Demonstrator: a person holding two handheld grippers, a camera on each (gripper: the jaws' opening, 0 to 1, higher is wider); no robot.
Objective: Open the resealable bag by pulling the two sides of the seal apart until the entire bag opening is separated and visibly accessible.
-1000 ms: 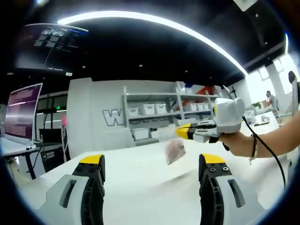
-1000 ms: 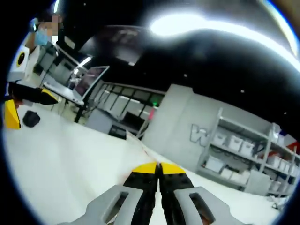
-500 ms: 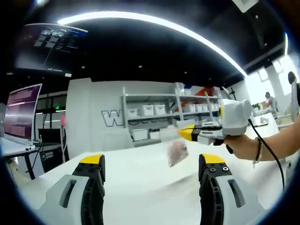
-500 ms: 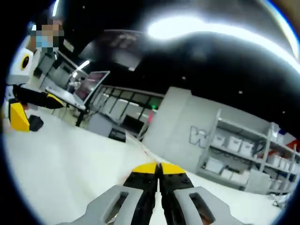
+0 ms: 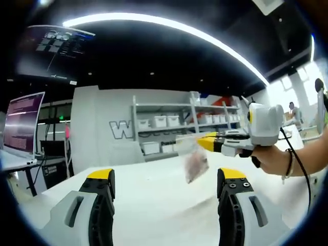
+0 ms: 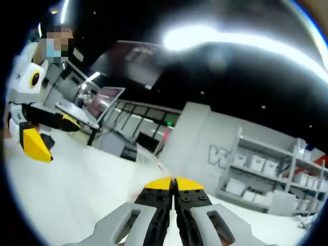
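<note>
I have the resealable bag (image 5: 195, 161) lifted clear of the white bench (image 5: 154, 205), hanging in the air from my right gripper (image 5: 209, 143), whose yellow-tipped jaws are pressed together on the bag's top edge; in the right gripper view the same jaws (image 6: 173, 183) meet tip to tip, with a thin clear film edge rising out of them toward the bench's far edge. My left gripper (image 5: 166, 179) is empty, its jaws spread wide, and the bag hangs between them in the left gripper view but farther off, not touching either one. From the right gripper view I also see the left gripper (image 6: 36, 141) well apart at the side. So I judge the step in hand to be the approach: one side of the seal is pinched, the other is not yet taken. My next move calls for bringing the left gripper up to the top strip just beside the right jaws, catching only the free layer, then pulling apart. The bag looks small, clear and limp, with something pinkish inside; the seal looks still joined, though I cannot be certain.
</note>
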